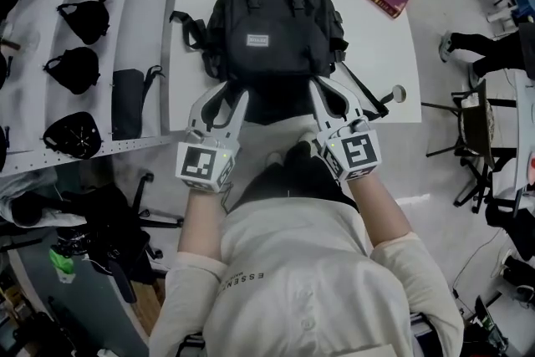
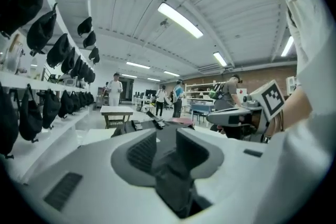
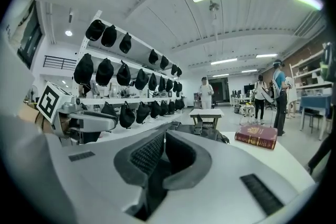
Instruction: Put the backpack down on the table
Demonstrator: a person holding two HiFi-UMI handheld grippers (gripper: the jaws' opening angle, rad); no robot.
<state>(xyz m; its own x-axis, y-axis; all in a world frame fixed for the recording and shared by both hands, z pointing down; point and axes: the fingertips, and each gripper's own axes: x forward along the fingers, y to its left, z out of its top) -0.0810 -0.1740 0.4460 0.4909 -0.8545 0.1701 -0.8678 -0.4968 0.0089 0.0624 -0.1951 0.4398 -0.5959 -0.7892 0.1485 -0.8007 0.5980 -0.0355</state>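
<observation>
White-plastic left tongs (image 1: 230,92) bite on dark fabric at the 7 o'clock corner of the backpack (image 1: 269,29), their jaws part-closed with the cloth filling the gap. The black backpack rests on the white worktop (image 1: 376,71). Its long axis runs 12 to 6, with the carry handle at 12 and the base towards the person. It sits at 12 o'clock from both tongs, neither hand nearer. The right tongs (image 1: 322,88), at the 5 o'clock corner, are closed almost tight; whether a thin fold is caught I cannot tell. Both forearms reach straight forward, tongs nearly level, tipped slightly down. Setting it down likely means lowering the base end evenly.
</observation>
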